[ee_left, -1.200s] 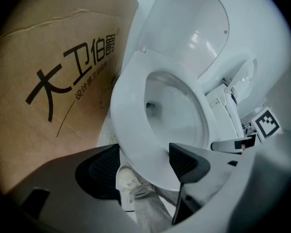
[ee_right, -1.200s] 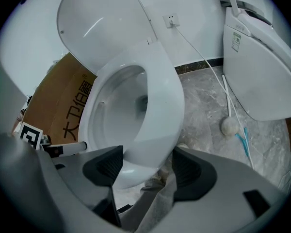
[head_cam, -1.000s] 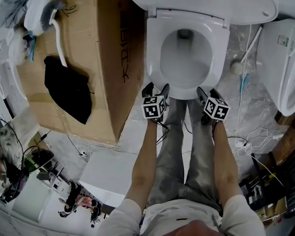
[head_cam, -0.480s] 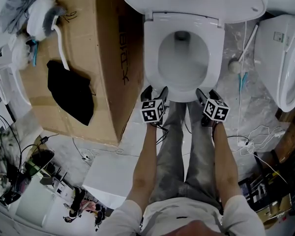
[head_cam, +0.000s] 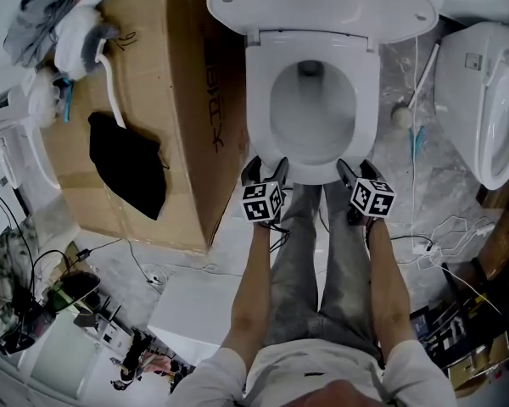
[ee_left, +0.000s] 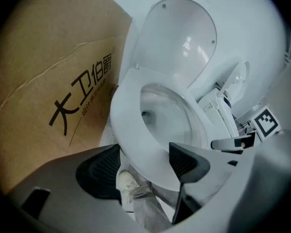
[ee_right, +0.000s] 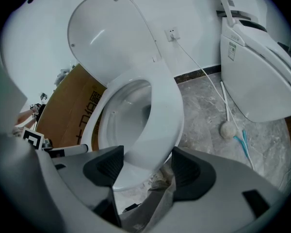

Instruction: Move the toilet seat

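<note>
**Clutter around the cardboard box point(head_cam: 157, 75)**

A black cloth point(head_cam: 127, 166) lies on the box, touching the end of a white brush's point(head_cam: 108, 75) handle. Well right of the box, 1 other toilet point(head_cam: 482, 100) stands on the marble floor point(head_cam: 424, 195), with a round-headed brush point(head_cam: 401, 115) and white cables point(head_cam: 445, 231) near it.

Cluttered storeroom: toilets point(head_cam: 312, 100), cardboard carton point(head_cam: 165, 58)

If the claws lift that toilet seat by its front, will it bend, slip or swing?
Probably stiff: the toilet seat looks like thick moulded plastic. Its glossy surface may slip when gripped. Hinged at the back below the raised lid, it should swing up.
</note>
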`<state>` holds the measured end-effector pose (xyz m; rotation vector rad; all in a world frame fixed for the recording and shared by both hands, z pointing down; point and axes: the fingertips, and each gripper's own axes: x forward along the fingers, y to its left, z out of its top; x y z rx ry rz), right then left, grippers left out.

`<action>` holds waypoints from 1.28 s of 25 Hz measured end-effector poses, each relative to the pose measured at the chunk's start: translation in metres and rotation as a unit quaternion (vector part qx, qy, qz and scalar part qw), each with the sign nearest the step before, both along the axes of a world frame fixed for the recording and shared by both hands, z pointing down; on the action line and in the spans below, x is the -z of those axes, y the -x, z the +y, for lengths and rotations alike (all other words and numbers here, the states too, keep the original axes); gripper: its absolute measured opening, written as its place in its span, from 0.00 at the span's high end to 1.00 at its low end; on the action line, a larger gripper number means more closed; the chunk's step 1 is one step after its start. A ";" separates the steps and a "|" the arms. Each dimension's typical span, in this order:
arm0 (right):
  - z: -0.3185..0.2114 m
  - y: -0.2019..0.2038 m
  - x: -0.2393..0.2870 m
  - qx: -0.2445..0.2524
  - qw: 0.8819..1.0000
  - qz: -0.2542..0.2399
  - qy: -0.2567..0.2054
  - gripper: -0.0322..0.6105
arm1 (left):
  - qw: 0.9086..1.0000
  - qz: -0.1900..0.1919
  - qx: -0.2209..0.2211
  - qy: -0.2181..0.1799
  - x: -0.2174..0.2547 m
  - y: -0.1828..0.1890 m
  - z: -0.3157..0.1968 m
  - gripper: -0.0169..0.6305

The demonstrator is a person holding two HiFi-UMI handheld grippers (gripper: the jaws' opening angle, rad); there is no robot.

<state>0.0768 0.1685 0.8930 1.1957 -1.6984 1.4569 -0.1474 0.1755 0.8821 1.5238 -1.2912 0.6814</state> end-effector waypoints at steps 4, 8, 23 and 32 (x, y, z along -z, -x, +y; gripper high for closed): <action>-0.002 0.001 0.012 0.002 1.000 -0.003 -0.009 0.44 | 1.000 0.000 -0.001 -0.009 0.012 0.000 -0.002 0.49; -0.003 0.001 0.025 0.001 1.000 -0.005 -0.017 0.44 | 1.000 0.004 0.000 -0.019 0.024 0.000 -0.003 0.49; -0.016 0.002 0.071 -0.013 0.999 -0.015 -0.032 0.44 | 0.999 0.020 0.010 -0.042 0.070 0.001 -0.016 0.49; -0.030 0.001 0.106 -0.023 0.998 -0.026 -0.047 0.44 | 0.997 0.032 0.023 -0.061 0.106 0.001 -0.030 0.49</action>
